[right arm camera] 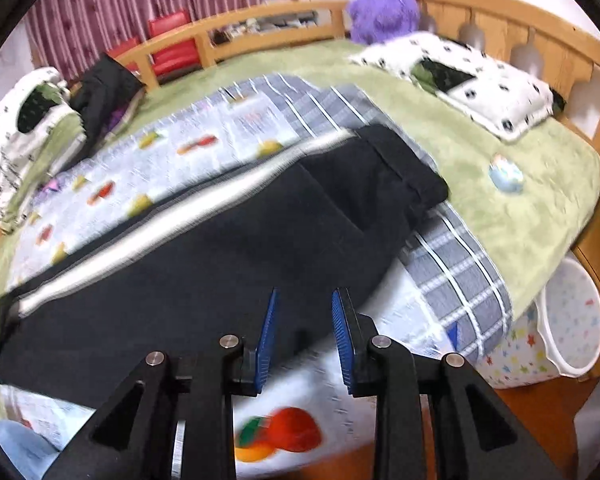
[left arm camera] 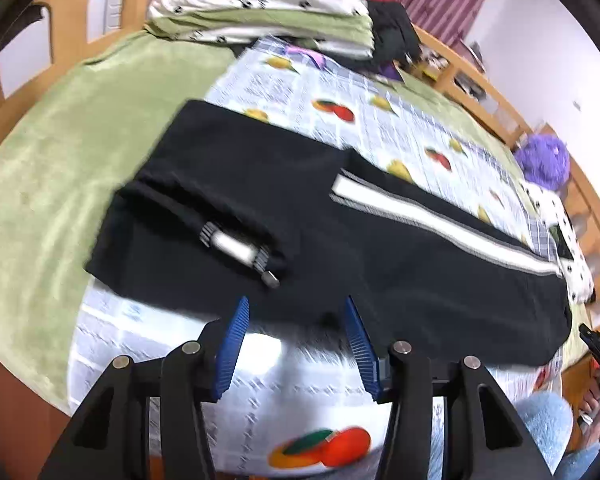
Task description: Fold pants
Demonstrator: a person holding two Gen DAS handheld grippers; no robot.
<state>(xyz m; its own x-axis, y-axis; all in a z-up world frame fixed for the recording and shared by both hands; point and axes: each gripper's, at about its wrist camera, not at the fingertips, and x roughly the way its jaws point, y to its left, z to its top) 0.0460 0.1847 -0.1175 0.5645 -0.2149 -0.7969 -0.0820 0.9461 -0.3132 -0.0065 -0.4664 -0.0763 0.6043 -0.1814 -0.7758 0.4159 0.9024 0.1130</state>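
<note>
Black pants (left arm camera: 380,264) with a white side stripe (left arm camera: 440,220) lie flat across a fruit-print sheet (left arm camera: 340,96) on the bed. In the left wrist view the waistband with its white tag (left arm camera: 232,245) is at the left. My left gripper (left arm camera: 296,308) hovers at the pants' near edge, open, its blue pads (left arm camera: 232,344) holding nothing. In the right wrist view the pants (right arm camera: 204,264) run leftward from the leg ends (right arm camera: 404,168) at the right. My right gripper (right arm camera: 304,298) is over the near edge, its jaws partly apart and gripping nothing.
Folded bedding (left arm camera: 260,4) and dark clothes (right arm camera: 104,84) are piled at one end of the bed, a spotted pillow (right arm camera: 480,84) and purple plush toy (right arm camera: 380,8) at the other. A wooden rail (right arm camera: 260,28) runs behind. A star-print bin (right arm camera: 564,320) stands on the floor.
</note>
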